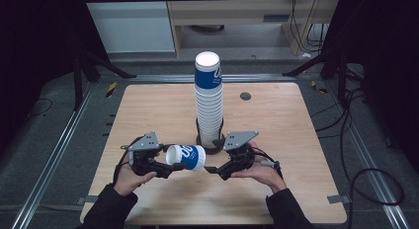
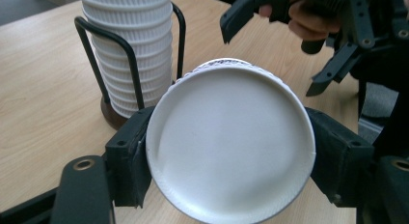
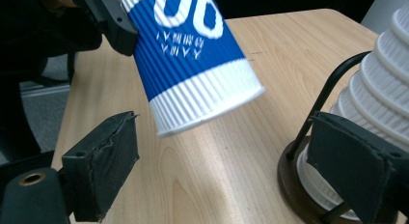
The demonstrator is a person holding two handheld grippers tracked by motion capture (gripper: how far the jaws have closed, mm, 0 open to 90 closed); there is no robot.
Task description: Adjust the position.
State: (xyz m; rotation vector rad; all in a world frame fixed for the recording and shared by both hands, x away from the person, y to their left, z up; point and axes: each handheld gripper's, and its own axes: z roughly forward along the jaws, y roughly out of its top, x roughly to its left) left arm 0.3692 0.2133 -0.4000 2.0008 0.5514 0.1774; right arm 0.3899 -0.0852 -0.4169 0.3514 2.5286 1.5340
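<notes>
A blue-and-white ribbed paper cup (image 1: 187, 157) lies sideways in the air, just above the wooden table (image 1: 296, 140). My left gripper (image 1: 169, 162) is shut on its base end. In the left gripper view the cup's white bottom (image 2: 226, 142) faces me between the two pads. My right gripper (image 1: 213, 169) stands open just right of the cup's rim, touching nothing. In the right gripper view the cup (image 3: 193, 64) hangs ahead of its spread jaws. A tall stack of cups (image 1: 208, 100) stands in a black wire holder (image 1: 211, 146) behind both grippers.
The holder's brown base (image 3: 299, 185) and wire (image 3: 333, 84) are close to the right gripper's right jaw. A small round grommet (image 1: 245, 96) sits in the table at the back right. Cables (image 1: 356, 155) lie on the floor at the right.
</notes>
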